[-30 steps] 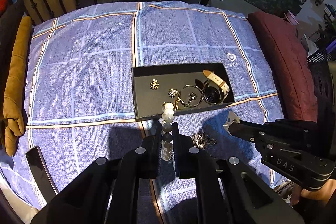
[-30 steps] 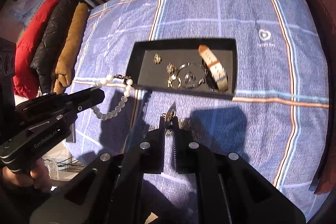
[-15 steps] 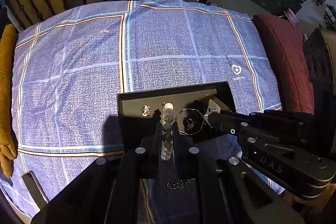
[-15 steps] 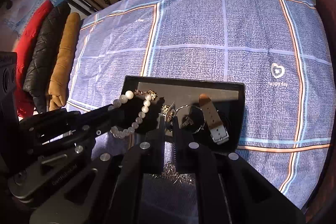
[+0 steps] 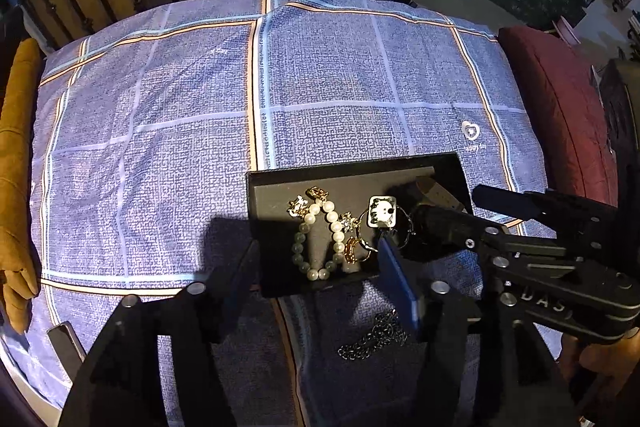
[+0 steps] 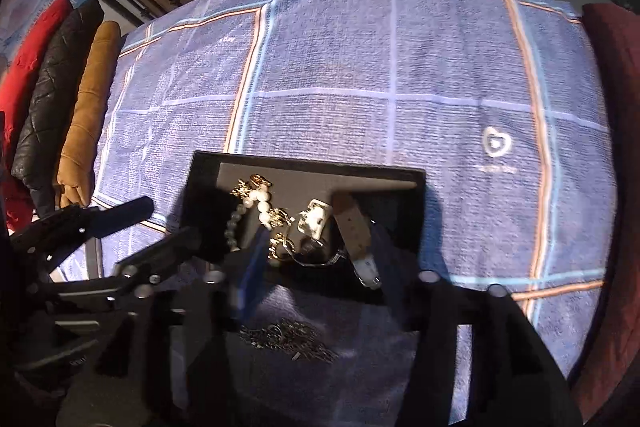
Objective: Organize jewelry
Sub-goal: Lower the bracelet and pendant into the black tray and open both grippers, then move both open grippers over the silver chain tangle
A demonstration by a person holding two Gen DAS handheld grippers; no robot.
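Left gripper (image 5: 316,267): jaws spread wide, nothing held; poised at near edge of tray, straddling pearl bracelet.
Right gripper (image 6: 316,259): jaws spread wide, empty; over near right part of tray, above watch.
Pearl bracelet (image 5: 320,239): lying inside tray, left of centre, loop elongated.
Tray (image 5: 352,167): black, on checked blanket; holds gold charms (image 5: 298,205), square pendant (image 5: 382,213), watch with pale strap (image 6: 354,223).
Chain (image 5: 374,337): dark, bunched on blanket just outside near edge of tray; judged next item.
Step in hand: release and clear tray.
Technique: lift straight up, jaws kept wide, avoiding snagging beads or pendant; then approach chain low, pinch the bunch centrally.
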